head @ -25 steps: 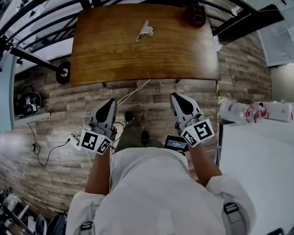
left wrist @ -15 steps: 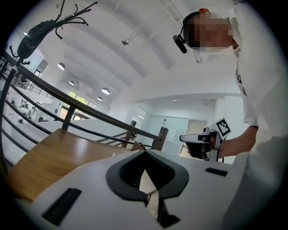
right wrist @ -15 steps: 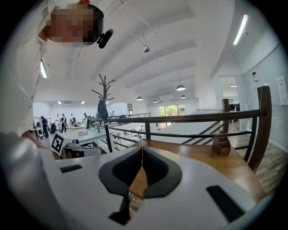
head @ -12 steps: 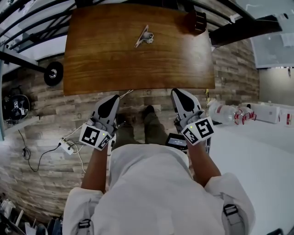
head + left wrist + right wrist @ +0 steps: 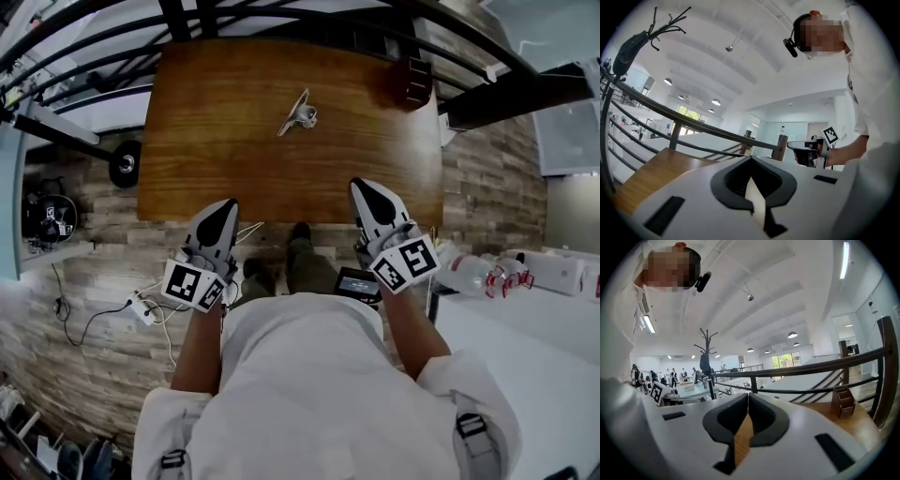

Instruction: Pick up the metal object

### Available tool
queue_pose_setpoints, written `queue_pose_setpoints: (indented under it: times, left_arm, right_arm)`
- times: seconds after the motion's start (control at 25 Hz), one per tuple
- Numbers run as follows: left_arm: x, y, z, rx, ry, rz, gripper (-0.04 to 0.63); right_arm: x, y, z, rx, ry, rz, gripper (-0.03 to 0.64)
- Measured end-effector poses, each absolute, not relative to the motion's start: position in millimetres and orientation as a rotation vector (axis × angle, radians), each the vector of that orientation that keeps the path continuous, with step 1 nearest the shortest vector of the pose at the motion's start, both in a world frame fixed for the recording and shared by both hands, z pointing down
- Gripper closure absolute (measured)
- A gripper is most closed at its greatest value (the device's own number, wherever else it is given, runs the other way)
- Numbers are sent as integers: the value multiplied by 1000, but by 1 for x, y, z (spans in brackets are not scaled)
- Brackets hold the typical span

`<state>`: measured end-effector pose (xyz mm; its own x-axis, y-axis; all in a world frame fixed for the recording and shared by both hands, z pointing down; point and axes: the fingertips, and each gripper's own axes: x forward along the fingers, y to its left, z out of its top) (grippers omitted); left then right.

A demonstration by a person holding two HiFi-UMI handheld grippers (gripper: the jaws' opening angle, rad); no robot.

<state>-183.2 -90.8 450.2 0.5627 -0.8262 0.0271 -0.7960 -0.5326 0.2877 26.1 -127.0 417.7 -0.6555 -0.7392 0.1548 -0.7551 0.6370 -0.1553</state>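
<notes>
The metal object point(image 5: 298, 114), a small silvery clip-like piece, lies on the far middle of the brown wooden table point(image 5: 216, 169) in the head view. It shows in neither gripper view. My left gripper point(image 5: 228, 206) hangs at the table's near edge, left of centre, with its jaws together and nothing in them point(image 5: 750, 159). My right gripper point(image 5: 366, 187) reaches just over the near edge, right of centre, shut and empty too point(image 5: 748, 395). Both are well short of the metal object and point toward the table's far side.
A small dark wooden holder point(image 5: 412, 82) stands at the table's far right corner point(image 5: 843, 401). A black railing point(image 5: 281, 14) runs behind the table. To the right is a white table point(image 5: 525, 337) with bottles point(image 5: 478, 274). A power strip and cables point(image 5: 141, 305) lie on the floor at left.
The person has stepped toward the table. Both grippers have gone forward from over the floor to the table's near edge, still shut. The metal object has not moved on the table.
</notes>
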Motion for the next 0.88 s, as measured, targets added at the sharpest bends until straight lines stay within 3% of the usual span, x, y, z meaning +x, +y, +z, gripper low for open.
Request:
queue_pose_setpoints:
  times: [0.32,0.88]
  left_arm:
    - [-142,-157,415,2542,-1476,-90,586]
    - [-134,-232,428,2379,-1797,106,586]
  right_arm:
    - [76,-211,401,1230,-2893,321,594]
    - [111,-287,448,1291,-2808,391,592]
